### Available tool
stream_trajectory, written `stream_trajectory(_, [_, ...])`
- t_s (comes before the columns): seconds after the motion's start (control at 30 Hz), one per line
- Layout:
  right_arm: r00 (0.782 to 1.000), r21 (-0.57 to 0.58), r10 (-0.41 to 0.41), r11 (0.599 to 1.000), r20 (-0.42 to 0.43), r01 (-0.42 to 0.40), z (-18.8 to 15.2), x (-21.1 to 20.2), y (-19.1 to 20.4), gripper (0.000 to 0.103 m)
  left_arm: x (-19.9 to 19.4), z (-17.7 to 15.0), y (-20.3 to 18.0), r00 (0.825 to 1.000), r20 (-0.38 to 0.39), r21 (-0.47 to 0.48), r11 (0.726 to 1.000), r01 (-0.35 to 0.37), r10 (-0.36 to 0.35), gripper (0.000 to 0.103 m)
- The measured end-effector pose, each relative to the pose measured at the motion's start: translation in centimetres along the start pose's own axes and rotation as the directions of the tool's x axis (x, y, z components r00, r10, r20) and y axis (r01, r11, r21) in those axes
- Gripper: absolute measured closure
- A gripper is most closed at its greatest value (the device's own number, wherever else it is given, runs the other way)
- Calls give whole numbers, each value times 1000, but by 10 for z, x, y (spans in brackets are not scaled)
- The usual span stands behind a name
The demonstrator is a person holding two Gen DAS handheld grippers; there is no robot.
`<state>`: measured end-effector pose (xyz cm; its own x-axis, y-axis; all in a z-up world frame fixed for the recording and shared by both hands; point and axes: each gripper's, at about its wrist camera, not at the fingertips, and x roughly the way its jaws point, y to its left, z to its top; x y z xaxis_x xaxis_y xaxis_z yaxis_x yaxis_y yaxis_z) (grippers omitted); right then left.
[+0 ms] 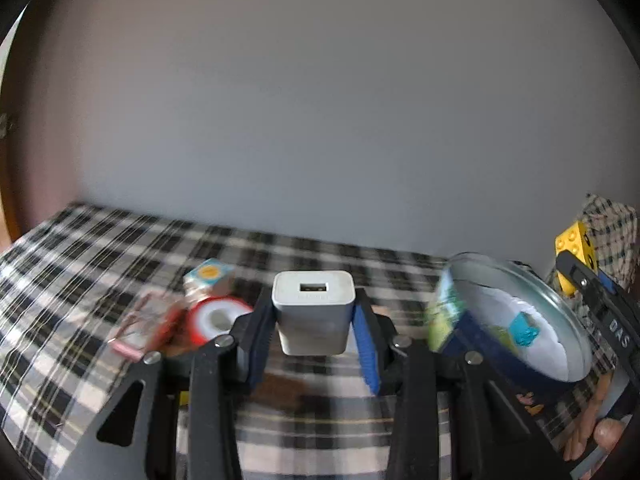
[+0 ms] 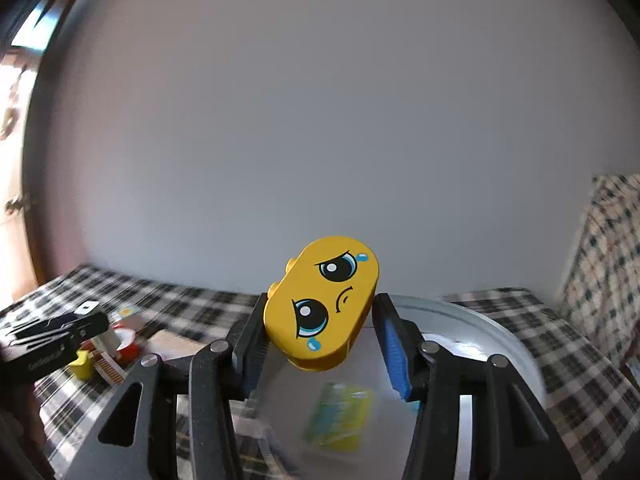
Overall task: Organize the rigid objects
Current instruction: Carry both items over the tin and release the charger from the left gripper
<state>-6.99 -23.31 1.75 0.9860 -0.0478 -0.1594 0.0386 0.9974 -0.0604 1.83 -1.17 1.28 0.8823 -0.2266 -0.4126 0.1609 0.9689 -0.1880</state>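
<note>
beneath me lies a black-and-white plaid tablecloth, running out toward nine o'clock in my left view. a plain pale grey wall fills everything toward twelve o'clock. at three o'clock in my right view, a draped checked fabric rises beside the wall. a bright window strip glows near ten o'clock.

We counted one white charger, one yellow face brick and one round tin. We also saw one roll of red tape, one small cube and two grippers.
</note>
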Motion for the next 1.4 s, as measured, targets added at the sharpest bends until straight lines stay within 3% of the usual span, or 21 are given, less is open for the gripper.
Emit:
stream_trajectory(0.47, [976, 107, -216, 971, -6, 215, 0, 7, -92, 50, 17, 13, -104, 991, 4, 108, 985, 133, -134, 66])
stream_trajectory(0.73, [955, 93, -290, 951, -68, 296, -4, 21, -126, 51, 36, 15, -151, 988, -35, 158, 975, 156, -152, 66])
stream_trajectory(1.0, [949, 50, -281, 956, -140, 290, -10, 37, -133, 50, 62, 9, -187, 977, -138, 213, 958, 192, -165, 66])
stream_trajectory(1.2, [941, 16, -260, 963, -215, 269, -18, 52, -128, 50, 79, 5, -201, 969, -228, 247, 957, 150, -93, 66])
stream_trajectory(1.4, [934, 0, -242, 968, -264, 251, -24, 60, -124, 50, 95, 7, -192, 953, -297, 198, 972, 123, -60, 66])
